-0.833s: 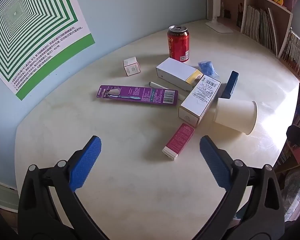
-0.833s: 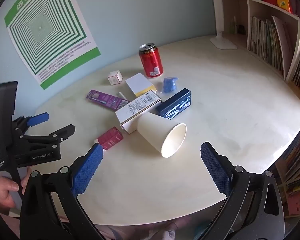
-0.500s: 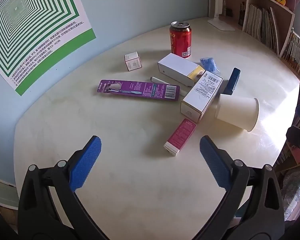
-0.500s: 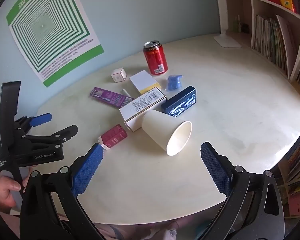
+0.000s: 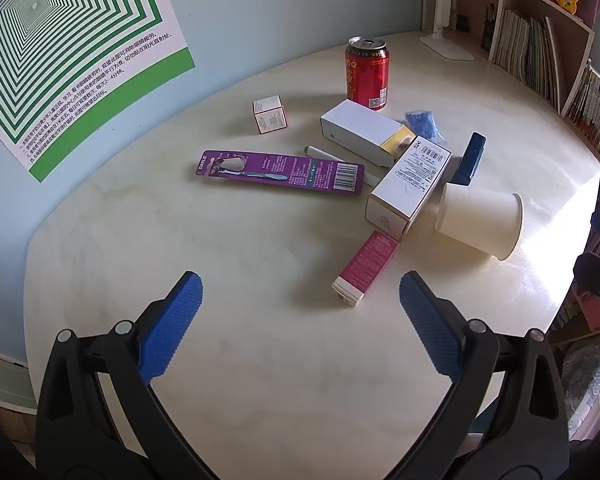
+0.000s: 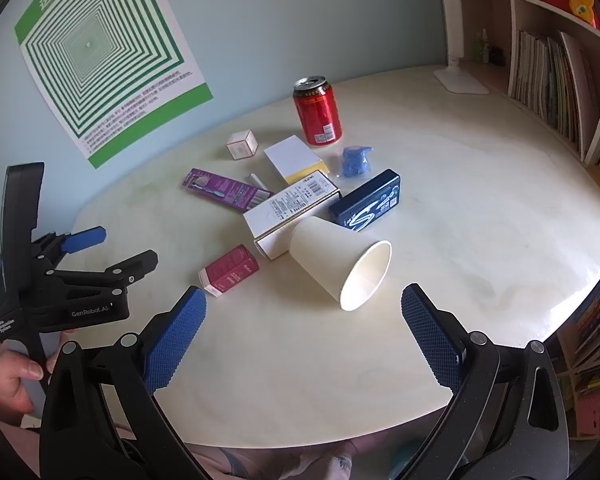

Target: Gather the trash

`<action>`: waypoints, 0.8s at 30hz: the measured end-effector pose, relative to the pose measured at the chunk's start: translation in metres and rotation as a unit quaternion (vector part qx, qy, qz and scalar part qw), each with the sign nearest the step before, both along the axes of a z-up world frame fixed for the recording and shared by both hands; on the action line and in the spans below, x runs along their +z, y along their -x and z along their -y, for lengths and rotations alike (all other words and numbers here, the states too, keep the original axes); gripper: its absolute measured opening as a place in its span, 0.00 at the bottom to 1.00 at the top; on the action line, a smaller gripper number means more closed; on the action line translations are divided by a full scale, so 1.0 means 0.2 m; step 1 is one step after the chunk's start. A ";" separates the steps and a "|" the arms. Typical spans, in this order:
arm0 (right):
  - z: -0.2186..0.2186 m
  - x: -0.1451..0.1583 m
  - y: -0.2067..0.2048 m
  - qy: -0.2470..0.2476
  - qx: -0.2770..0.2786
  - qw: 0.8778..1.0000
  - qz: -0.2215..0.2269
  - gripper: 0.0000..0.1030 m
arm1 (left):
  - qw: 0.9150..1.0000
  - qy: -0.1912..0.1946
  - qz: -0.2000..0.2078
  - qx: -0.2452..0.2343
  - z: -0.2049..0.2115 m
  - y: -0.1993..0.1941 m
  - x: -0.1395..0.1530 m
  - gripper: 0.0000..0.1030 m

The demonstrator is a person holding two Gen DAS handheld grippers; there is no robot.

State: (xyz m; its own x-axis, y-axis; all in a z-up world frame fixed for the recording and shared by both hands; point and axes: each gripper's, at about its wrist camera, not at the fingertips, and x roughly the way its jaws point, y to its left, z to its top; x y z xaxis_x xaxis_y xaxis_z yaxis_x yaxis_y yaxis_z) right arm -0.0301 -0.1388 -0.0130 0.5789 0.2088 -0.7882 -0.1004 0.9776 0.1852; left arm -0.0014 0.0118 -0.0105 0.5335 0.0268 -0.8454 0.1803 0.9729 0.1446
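Trash lies scattered on a round cream table point(image 5: 260, 360): a red can point(image 5: 367, 73), a tipped paper cup point(image 5: 480, 220), a long white box point(image 5: 410, 182), a white-and-yellow box point(image 5: 362, 130), a purple toothbrush pack point(image 5: 280, 170), a pink box point(image 5: 366, 268), a small white carton point(image 5: 269, 114), a dark blue case point(image 5: 470, 158) and a crumpled blue wrapper point(image 5: 422, 122). My left gripper point(image 5: 300, 292) hovers open near the pink box, nothing between its fingers. My right gripper point(image 6: 302, 300) is open, just short of the cup point(image 6: 342, 266). The left gripper point(image 6: 112, 250) also shows at the right wrist view's left edge.
A green-striped poster point(image 5: 60, 52) hangs on the blue wall behind. Bookshelves point(image 6: 548, 80) line the right side, and a white lamp base point(image 6: 460, 80) stands at the table's far edge. A hand point(image 6: 8, 376) grips the left tool.
Both grippers have drifted a little towards the table; the objects sit slightly lower in each view. Both grippers are still open and the trash lies unmoved.
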 end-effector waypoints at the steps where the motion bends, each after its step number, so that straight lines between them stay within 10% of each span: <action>1: 0.00 0.00 0.00 0.001 0.000 1.000 0.000 0.94 | 1.000 0.000 0.000 0.000 0.00 0.00 0.00 0.94; 24: -0.01 -0.01 -0.01 0.006 0.002 1.000 -0.012 0.94 | 1.000 0.008 -0.013 0.012 -0.04 0.02 -0.04 0.94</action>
State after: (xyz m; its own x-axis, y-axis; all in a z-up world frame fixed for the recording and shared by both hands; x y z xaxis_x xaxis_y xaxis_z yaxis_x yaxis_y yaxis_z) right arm -0.0289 -0.1358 -0.0141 0.5597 0.2015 -0.8038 -0.0996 0.9793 0.1761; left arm -0.0048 0.0207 -0.0177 0.5108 0.0250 -0.8593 0.1602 0.9793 0.1237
